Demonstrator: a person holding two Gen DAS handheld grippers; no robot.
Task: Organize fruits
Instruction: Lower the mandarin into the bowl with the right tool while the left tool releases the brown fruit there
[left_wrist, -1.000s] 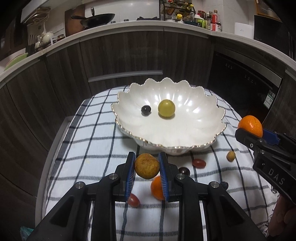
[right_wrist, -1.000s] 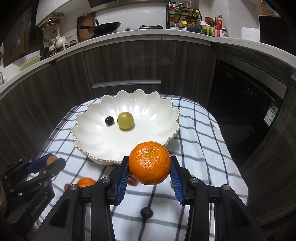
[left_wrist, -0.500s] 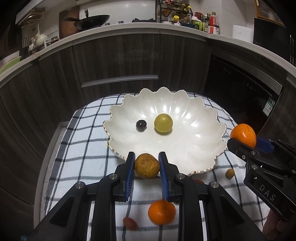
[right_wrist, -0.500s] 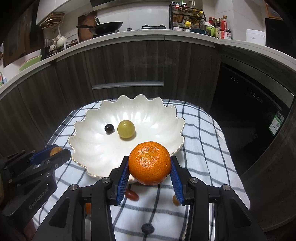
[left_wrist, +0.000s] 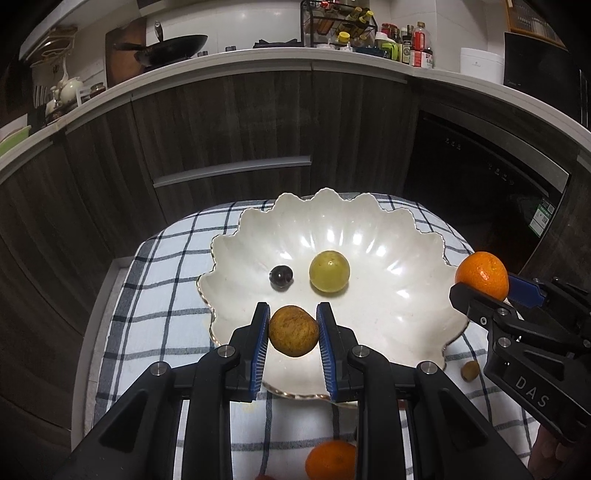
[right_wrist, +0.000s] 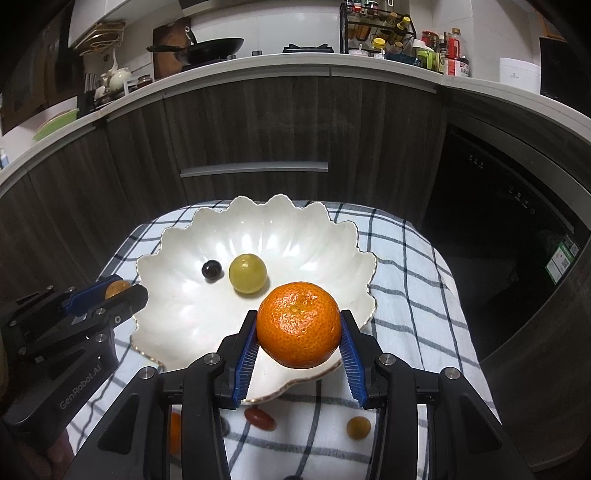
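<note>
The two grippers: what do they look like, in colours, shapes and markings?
Both are matte black plastic frames with round silver bolt heads. Each finger carries a blue ribbed pad on its inner face. The left gripper bears pale lettering "GenRobot.AI" on its side, seen from the right wrist; the right gripper bears "DAS", seen from the left wrist. No cables or sleeves show.

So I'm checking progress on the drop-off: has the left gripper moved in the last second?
Yes. The left gripper, shut on the brown fruit, has advanced from short of the near rim to over the white scalloped bowl.
</note>
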